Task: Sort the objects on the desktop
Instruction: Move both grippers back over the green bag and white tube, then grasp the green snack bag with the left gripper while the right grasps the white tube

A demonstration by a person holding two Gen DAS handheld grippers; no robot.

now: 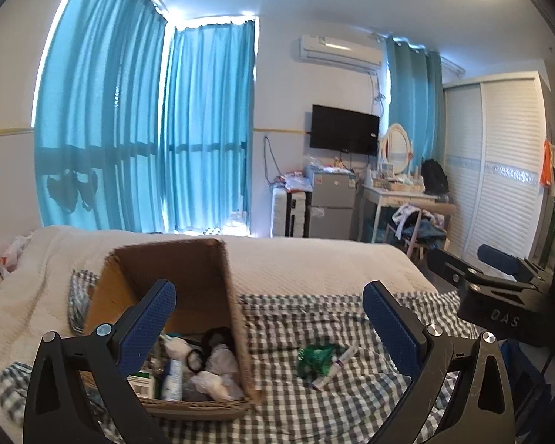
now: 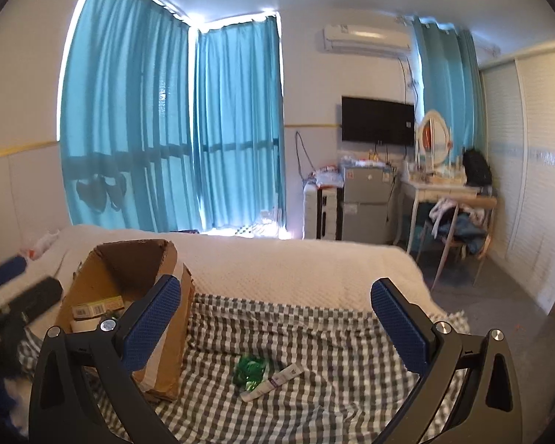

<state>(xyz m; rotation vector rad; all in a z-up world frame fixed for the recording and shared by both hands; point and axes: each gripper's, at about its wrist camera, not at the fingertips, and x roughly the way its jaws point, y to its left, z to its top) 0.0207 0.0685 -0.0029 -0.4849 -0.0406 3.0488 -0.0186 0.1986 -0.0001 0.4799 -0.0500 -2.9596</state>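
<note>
Left gripper (image 1: 269,320): jaws spread wide, nothing between the blue pads; it points slightly downward over the bed, its left finger in front of the box mouth, its right finger above the checked cloth.
Right gripper (image 2: 276,316): jaws likewise wide apart and empty — left finger overlaps the box wall in its own view, right finger stands over the cloth's far right side. Its black body also shows at the right edge of the left wrist view.
Cardboard box (image 1: 188,288): brown, open-topped, tilted so its mouth faces the cameras; it rests on the left part of the checked cloth.
Box contents (image 1: 203,366): a jumble — white crumpled items, a black looped item, a white-and-blue tube or bottle, a small carton with a barcode; further detail too blurred to tell.
Green packet (image 2: 251,369): crinkled, shiny green wrapper lying on the cloth, right of the box and apart from it.
White tube (image 2: 273,383): slim, white with a purple mark, lying slantwise and touching the green packet on its right side.
Checked cloth (image 2: 314,336): grey-and-white gingham, wrinkled, spread over the near part of the bed.
Bed cover (image 1: 314,262): cream quilted fabric beyond the cloth.
</note>
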